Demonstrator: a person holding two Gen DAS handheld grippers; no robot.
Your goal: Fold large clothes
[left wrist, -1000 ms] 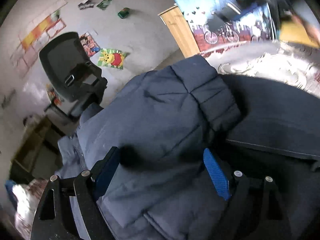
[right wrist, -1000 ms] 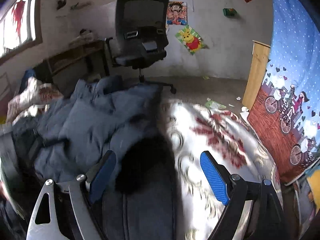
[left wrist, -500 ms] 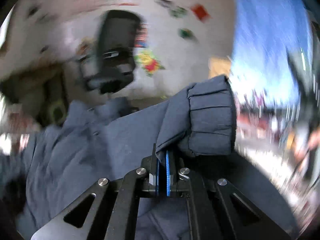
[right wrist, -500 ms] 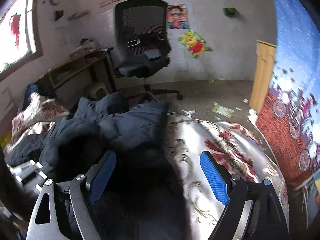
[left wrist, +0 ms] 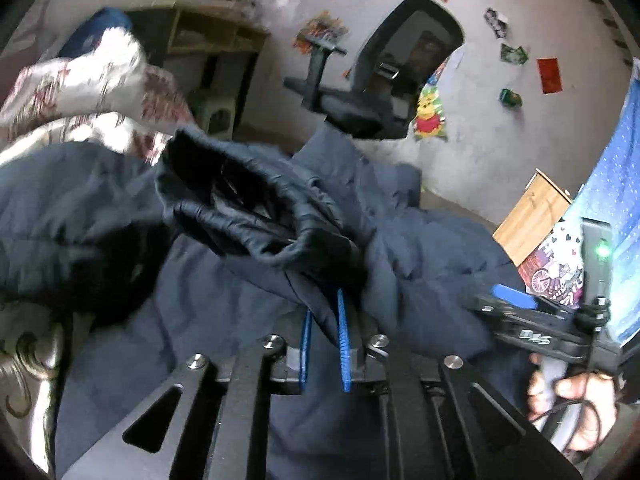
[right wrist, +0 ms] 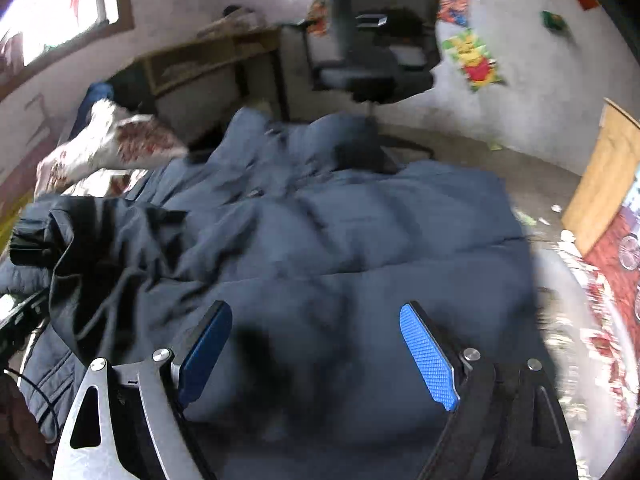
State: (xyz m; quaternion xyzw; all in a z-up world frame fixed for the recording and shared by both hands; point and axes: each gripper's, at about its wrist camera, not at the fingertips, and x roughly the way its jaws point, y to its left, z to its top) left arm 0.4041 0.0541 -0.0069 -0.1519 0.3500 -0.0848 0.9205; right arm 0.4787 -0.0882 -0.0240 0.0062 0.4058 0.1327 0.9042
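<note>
Since the earlier frame we lift the sleeve cuff (left wrist: 248, 208), left gripper (left wrist: 324, 344) opening yet pinching it; right gripper (right wrist: 316, 356), spread empty, hovers over the jacket (right wrist: 360, 240) at frame centre.

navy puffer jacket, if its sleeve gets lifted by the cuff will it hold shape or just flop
Probably flop: the navy puffer jacket lies in soft quilted folds, and the sleeve cuff crumples above the left gripper, whose jaws are opening with fabric between them. Its puffy panels suggest bulky but light. The smooth shell may slip from the pads. The right gripper hovers open over it.
</note>
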